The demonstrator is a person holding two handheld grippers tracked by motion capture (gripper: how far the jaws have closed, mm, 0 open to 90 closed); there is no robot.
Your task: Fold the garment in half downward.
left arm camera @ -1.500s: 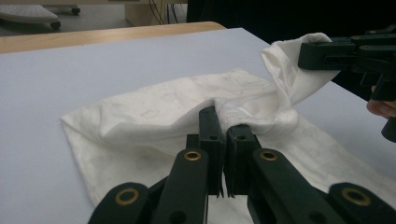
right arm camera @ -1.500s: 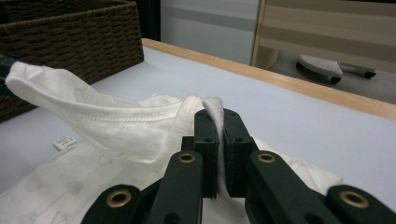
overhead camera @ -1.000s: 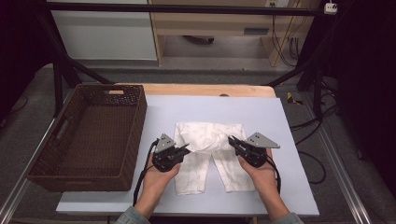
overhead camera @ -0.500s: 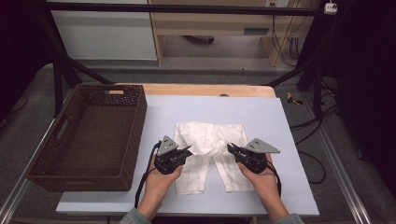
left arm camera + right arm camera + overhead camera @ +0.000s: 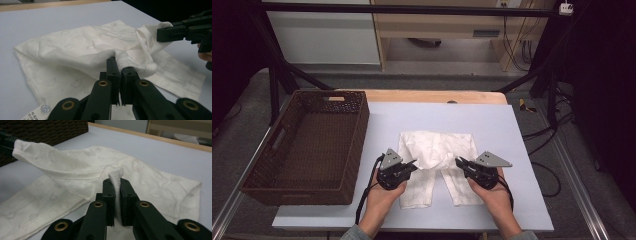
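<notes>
Trousers (image 5: 435,161) lie on the white table (image 5: 512,125) beside the basket (image 5: 307,145). My left gripper (image 5: 413,164) and right gripper (image 5: 459,161) are each pinched tight on a fold of cloth. Compared with a second ago, both hands sit a little nearer me, and the cloth between them is lifted into a ridge. I judge a fold is under way.

The left gripper (image 5: 119,75) pinches a fold of the white trousers (image 5: 82,50) lying on the table (image 5: 50,17). At upper right, the right gripper (image 5: 162,33) grips another raised edge.
</notes>
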